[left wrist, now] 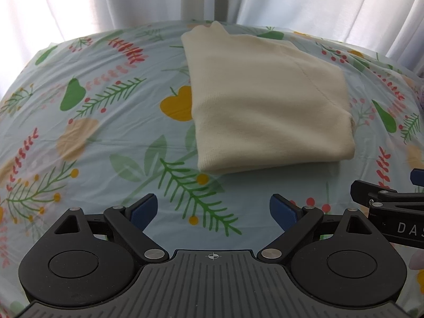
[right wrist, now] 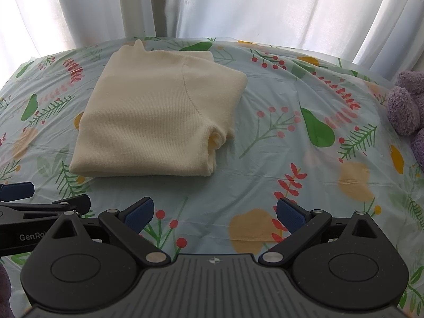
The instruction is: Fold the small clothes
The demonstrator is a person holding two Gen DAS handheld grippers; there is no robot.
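Observation:
A cream knit sweater lies folded into a compact rectangle on the floral cloth, its folded edge nearest me. My left gripper hovers just in front of that edge, open, nothing between its blue pads. In the right wrist view the same sweater sits ahead and to the left, a tucked sleeve showing at its right corner. My right gripper is open and empty, short of the sweater. Each gripper shows at the other view's edge: the right one and the left one.
A floral plastic tablecloth covers the table. White curtains hang behind its far edge. A purple plush toy sits at the right edge of the table.

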